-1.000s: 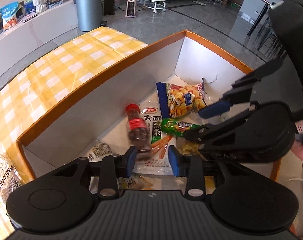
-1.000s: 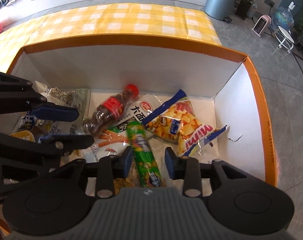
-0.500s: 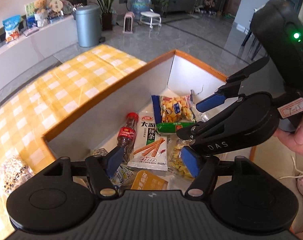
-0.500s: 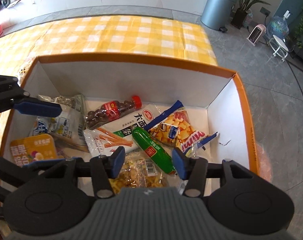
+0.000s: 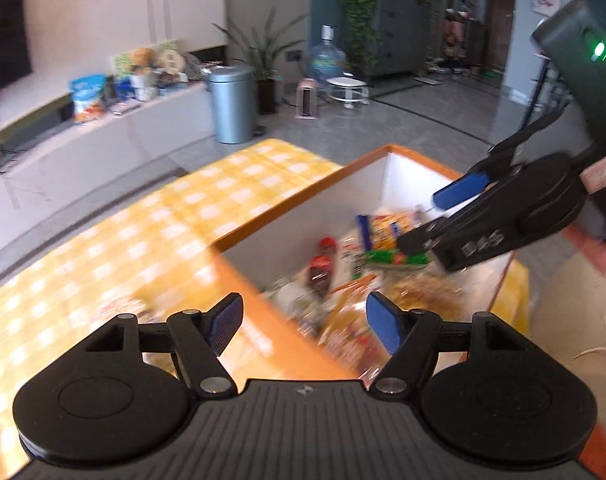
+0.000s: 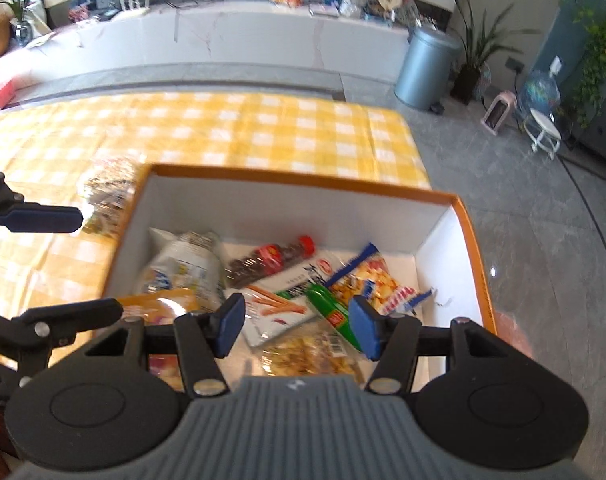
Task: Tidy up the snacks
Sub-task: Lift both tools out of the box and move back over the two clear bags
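Snacks [image 6: 287,304] lie loose inside orange-rimmed box [image 6: 303,182] on checked tablecloth [image 6: 223,128]; left gripper [image 5: 303,320] and right gripper [image 6: 297,320] above box, jaws just opened wide, nothing between pads

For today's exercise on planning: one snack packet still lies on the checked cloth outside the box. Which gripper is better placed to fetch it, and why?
Left. The left gripper hangs open just beside the loose packet on the cloth, left of the box. The right gripper, also open, is above the box's contents, farther away.
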Available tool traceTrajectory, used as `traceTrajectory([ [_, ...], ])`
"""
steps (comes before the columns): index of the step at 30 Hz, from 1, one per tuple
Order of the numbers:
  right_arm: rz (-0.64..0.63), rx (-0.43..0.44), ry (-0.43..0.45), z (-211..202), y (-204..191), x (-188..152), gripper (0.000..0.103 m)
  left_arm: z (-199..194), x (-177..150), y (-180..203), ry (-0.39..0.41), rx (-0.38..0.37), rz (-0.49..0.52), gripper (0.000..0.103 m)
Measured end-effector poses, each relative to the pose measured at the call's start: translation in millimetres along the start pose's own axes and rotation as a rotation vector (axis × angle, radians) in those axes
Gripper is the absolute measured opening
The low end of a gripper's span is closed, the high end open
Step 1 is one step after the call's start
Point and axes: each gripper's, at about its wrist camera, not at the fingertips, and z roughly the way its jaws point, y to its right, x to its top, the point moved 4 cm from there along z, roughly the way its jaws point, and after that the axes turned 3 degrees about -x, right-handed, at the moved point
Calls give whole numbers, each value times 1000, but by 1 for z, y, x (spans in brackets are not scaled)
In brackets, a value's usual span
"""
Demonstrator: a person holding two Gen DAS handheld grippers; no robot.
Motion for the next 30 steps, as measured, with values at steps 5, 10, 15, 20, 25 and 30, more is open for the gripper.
traceTrajectory([
  [5,-45,25,69,-19,-35,2,57,-26,-21,-12,13,108,-9,83],
  [10,-71,52,143,-32,-72,3,57,-47,-39,-29,29,176,-49,83],
  [15,-49,102,202,-39,-108,1,57,-66,-59,-53,54,219,-139,83],
  [20,-28,118,238,-33,-144,-8,57,-77,-81,-76,71,236,-235,83],
  [25,16,150,230,-17,-172,-24,57,-90,-108,-97,116,223,-366,83],
  [30,44,147,233,4,-194,-38,57,-88,-125,-110,131,255,-411,83],
])
